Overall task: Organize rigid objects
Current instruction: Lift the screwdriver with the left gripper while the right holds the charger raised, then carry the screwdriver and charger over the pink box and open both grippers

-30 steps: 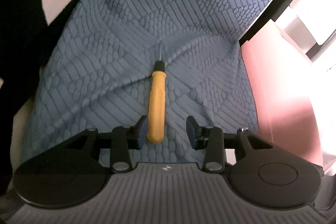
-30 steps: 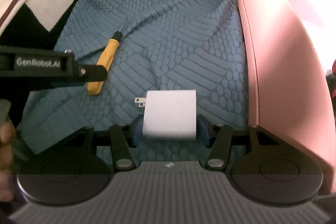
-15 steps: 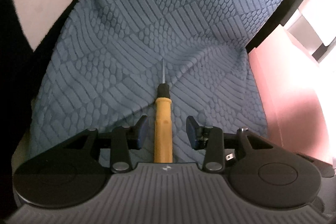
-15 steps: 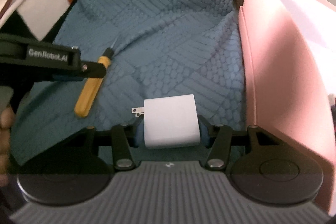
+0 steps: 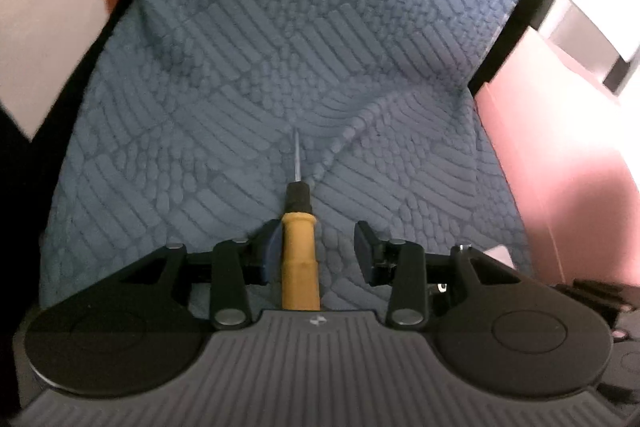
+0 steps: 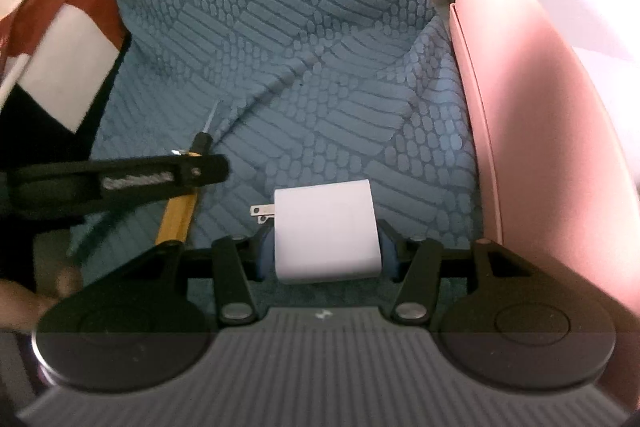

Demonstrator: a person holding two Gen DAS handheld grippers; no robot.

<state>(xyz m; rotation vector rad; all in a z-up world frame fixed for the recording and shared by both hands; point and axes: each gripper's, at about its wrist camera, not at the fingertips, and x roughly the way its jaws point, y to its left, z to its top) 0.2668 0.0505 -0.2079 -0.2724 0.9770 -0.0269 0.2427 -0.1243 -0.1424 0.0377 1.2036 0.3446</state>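
Note:
A yellow-handled screwdriver (image 5: 300, 259) with a black collar and thin metal shaft lies on the blue textured cloth (image 5: 280, 47). My left gripper (image 5: 316, 251) is open and straddles its handle, which lies against the left finger with a gap to the right one. The screwdriver also shows in the right wrist view (image 6: 178, 215), partly hidden under the left gripper (image 6: 120, 179). My right gripper (image 6: 328, 251) is shut on a white plug adapter (image 6: 326, 229), its prongs pointing left.
A pink open box (image 6: 552, 131) stands along the right edge of the cloth; it also shows in the left wrist view (image 5: 560, 179). A red, white and black patterned fabric (image 6: 60, 39) lies at the left.
My left gripper has moved forward over the screwdriver, so the handle now lies between its fingers. My right gripper has kept hold of the adapter and lifted slightly.

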